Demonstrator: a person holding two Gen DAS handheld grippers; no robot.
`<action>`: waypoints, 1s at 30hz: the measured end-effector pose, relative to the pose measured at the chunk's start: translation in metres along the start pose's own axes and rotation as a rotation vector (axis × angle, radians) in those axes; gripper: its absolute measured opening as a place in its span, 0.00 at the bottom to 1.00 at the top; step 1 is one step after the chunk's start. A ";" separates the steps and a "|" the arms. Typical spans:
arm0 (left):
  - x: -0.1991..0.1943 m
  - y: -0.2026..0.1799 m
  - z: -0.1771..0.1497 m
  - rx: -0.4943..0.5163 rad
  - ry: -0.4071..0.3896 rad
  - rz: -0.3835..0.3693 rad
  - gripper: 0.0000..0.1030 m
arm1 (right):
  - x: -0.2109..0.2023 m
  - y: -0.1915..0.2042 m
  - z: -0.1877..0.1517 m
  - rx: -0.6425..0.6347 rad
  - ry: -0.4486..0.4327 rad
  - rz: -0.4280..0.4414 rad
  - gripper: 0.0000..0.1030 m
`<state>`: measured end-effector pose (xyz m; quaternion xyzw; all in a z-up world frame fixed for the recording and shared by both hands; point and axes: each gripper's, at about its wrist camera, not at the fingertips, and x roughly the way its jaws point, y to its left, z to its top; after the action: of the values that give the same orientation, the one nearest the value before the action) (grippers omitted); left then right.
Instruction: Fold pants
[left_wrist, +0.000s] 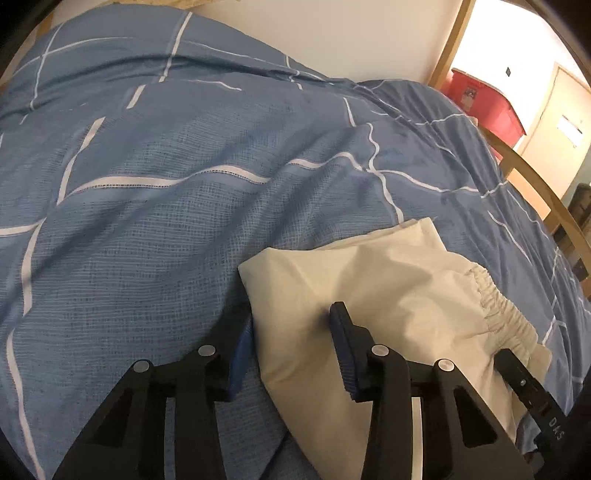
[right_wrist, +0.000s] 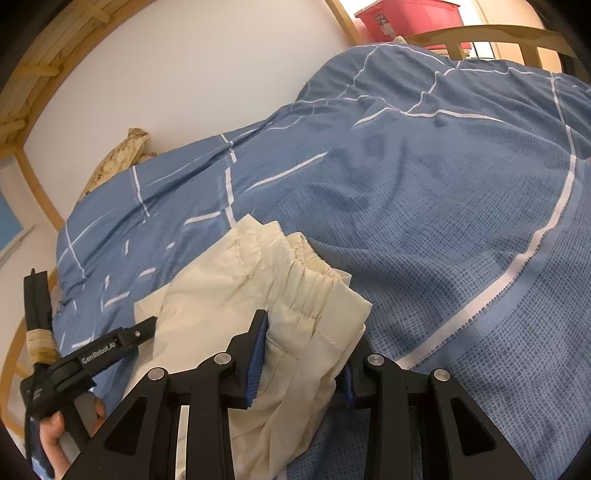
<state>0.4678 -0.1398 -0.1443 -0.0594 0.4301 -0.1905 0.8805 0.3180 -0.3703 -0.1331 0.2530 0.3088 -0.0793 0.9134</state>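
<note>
Cream pants (left_wrist: 399, 291) lie folded on a blue checked duvet (left_wrist: 166, 206); the elastic waistband (left_wrist: 495, 306) is at their right side. My left gripper (left_wrist: 291, 343) is open, its jaws astride the left folded edge of the pants, with the right finger resting on the cloth. In the right wrist view, the pants (right_wrist: 229, 306) show with the gathered waistband (right_wrist: 314, 269) on top. My right gripper (right_wrist: 303, 354) is open, its jaws wide around the waistband corner. The left gripper (right_wrist: 122, 339) shows at the left, held by a hand.
The duvet (right_wrist: 443, 206) covers the bed and is rumpled. A white wall (right_wrist: 203, 74) runs behind it. A wooden bed rail (left_wrist: 535, 184) curves along the right. A red bin (left_wrist: 484, 99) stands beyond the bed. A tan crumpled thing (right_wrist: 118, 155) lies by the wall.
</note>
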 end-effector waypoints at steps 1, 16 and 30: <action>0.001 0.000 0.000 0.001 0.001 -0.007 0.33 | 0.000 0.000 0.000 -0.001 0.000 0.000 0.33; -0.042 -0.014 0.008 0.037 -0.140 0.026 0.07 | -0.008 0.002 0.002 -0.021 -0.032 0.031 0.31; -0.145 -0.023 0.010 0.120 -0.252 0.078 0.07 | -0.071 0.039 0.008 -0.115 -0.124 0.076 0.30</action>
<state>0.3880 -0.1056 -0.0256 -0.0135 0.3060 -0.1725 0.9362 0.2773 -0.3418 -0.0689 0.2063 0.2456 -0.0421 0.9462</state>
